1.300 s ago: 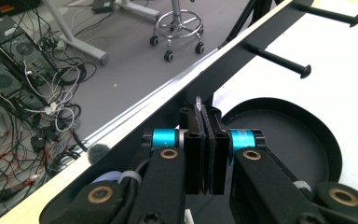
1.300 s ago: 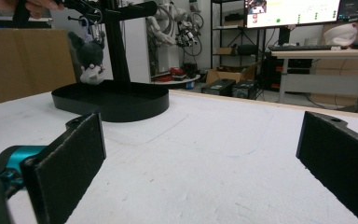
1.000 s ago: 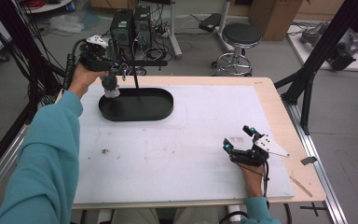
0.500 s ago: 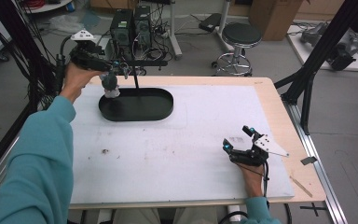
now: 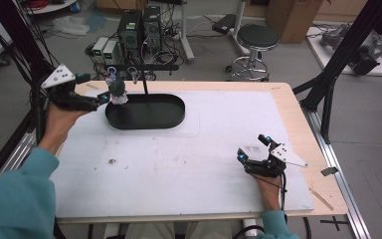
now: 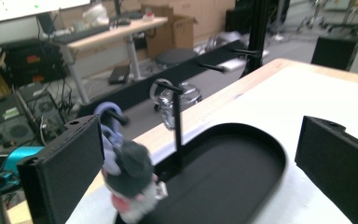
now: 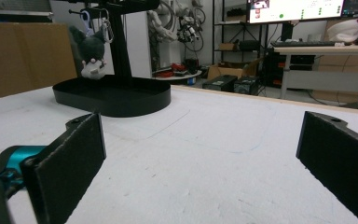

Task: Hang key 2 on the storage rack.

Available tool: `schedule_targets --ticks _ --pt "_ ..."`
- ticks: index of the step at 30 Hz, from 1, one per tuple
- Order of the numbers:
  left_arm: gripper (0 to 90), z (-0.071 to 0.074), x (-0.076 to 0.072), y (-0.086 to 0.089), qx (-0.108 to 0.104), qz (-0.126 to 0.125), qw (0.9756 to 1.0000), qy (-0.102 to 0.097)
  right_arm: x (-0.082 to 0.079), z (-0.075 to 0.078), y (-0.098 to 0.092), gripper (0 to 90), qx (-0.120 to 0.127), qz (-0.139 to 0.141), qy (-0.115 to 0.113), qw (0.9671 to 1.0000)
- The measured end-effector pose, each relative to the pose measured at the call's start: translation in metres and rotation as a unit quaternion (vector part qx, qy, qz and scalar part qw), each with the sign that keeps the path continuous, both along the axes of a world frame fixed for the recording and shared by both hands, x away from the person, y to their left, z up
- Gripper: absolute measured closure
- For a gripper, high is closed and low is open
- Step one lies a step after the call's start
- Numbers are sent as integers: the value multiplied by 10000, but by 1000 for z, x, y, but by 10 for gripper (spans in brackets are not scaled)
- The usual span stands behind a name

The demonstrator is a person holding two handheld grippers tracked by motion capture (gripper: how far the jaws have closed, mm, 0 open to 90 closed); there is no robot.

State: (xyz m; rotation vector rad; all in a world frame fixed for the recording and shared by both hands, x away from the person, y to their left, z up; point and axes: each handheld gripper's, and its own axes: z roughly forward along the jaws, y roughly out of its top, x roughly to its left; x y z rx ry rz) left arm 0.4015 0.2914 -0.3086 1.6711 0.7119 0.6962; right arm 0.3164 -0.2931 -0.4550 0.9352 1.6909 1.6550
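A dark plush keychain (image 5: 117,91) with a pale face hangs by a purple loop from a hook on the black stand (image 5: 144,82), over the left end of the oval black tray (image 5: 151,113). My left gripper (image 5: 101,98) is open just left of the plush, jaws apart and holding nothing. In the left gripper view the plush (image 6: 130,179) dangles by the left jaw, in front of the stand post (image 6: 177,126). My right gripper (image 5: 252,147) rests open on the white mat at the near right. Its view shows the plush (image 7: 92,53) and tray (image 7: 114,95) far off.
A white mat (image 5: 189,159) covers the wooden table (image 5: 298,114). Another hook on the stand carries a clear keychain (image 6: 182,100). Black frame posts (image 5: 328,84) rise at the table's right edge; a stool (image 5: 256,40) and computers (image 5: 139,25) stand beyond the far edge.
My left gripper has drawn back leftward and lower, away from the stand's top. The plush stays hanging on its hook. The right gripper has not moved.
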Motion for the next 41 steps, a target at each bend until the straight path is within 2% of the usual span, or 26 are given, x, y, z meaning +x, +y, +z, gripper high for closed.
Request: schedule_targets --ticks 2,6,9,12,13,15,20,22,23,29,32,36,41 --pt "17 -10 -15 0 -53 -63 9999 -82 -1 0 0 5 -18 -1 -7 10000" --pt "17 -33 -43 -3 -327 -161 9989 -286 -1 0 1 5 -3 24 4 10000" --pt "17 -51 -59 -6 -532 -173 9980 -311 -1 0 1 5 -41 14 -28 10000" --pt "17 -67 -71 -8 -601 -141 9976 -307 -1 0 2 5 -44 10 -36 10000" --pt "17 -75 -76 -8 -560 -100 9979 -299 -1 0 2 5 -52 0 -25 10000" --pt "17 -89 -85 -7 -671 -40 9972 -321 -2 0 3 5 -45 -6 -2 10000" --pt "17 -116 -100 -2 -690 166 9969 -333 -3 0 3 5 -54 19 -39 10000" --pt "17 -123 -104 0 -770 202 9961 -387 -3 0 4 5 -85 23 -76 9999" --pt "17 -126 -106 1 -827 211 9954 -436 -4 0 4 5 -71 33 -22 10000" --pt "17 -139 -113 0 -1003 190 9935 -499 -4 -1 4 5 -78 30 -45 10000" --pt "17 -147 -113 0 -971 157 9941 -458 -4 -1 4 5 -98 36 -78 9999" --pt "17 -149 -116 0 -1045 200 9926 -588 -4 -1 5 5 -114 47 -70 9999" --pt "17 -149 -117 -2 -955 274 9930 -633 -5 -1 6 5 -141 59 -75 9999"
